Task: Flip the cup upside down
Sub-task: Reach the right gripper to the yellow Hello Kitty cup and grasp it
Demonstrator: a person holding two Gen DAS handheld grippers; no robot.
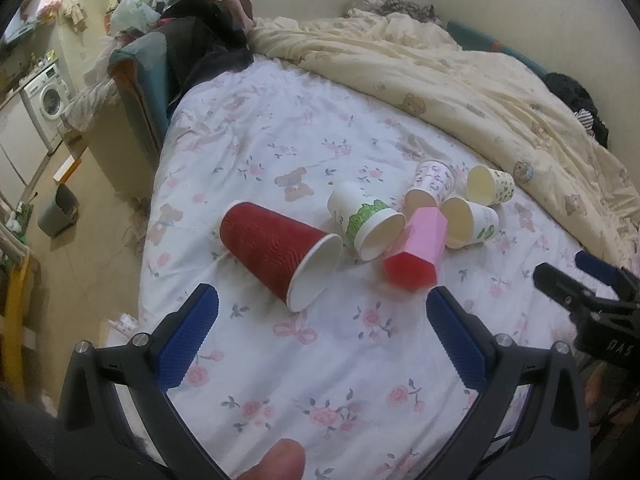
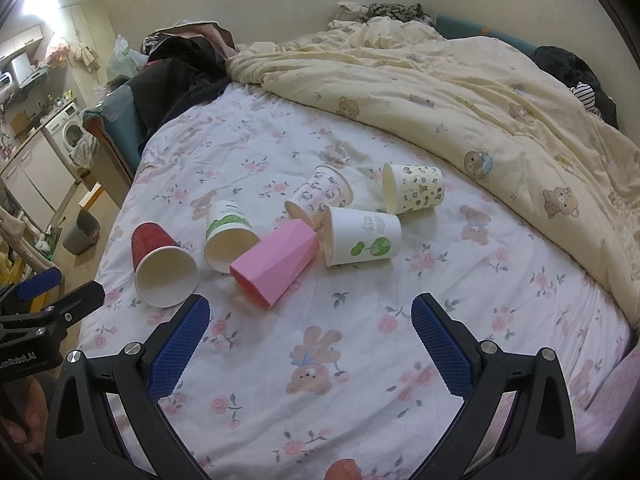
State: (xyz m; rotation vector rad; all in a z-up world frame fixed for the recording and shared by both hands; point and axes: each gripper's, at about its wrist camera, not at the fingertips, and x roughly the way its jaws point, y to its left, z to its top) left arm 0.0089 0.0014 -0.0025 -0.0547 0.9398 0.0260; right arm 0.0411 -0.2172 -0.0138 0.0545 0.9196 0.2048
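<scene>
Lying on their sides in a loose cluster on the floral white bedsheet (image 2: 360, 360), six cups wait at mid-frame in both views, none yet turned rim-down. Nearest the left gripper (image 1: 322, 330) is the red ribbed paper cup (image 1: 276, 246), its white mouth tipped toward the lower centre of the left wrist view; that gripper hangs just short of it with its blue pads spread wide and nothing between them, probably because this cup is the easiest first pick. Beside the red one lies a white paper cup with a green leaf print (image 1: 366, 220), then a pink faceted plastic cup (image 2: 276, 264) touching a white paper cup with green tree marks (image 2: 362, 236). Behind these rest a white cup with small pink-and-black figures (image 2: 320, 192) and a cream cup with a dark floral pattern (image 2: 416, 188). The right gripper (image 2: 310, 326) is likewise wide and empty, poised below the pink cup. A rumpled cream bear-print quilt (image 2: 480, 100) is heaped along the upper right, leaving this flat patch free for working.
</scene>
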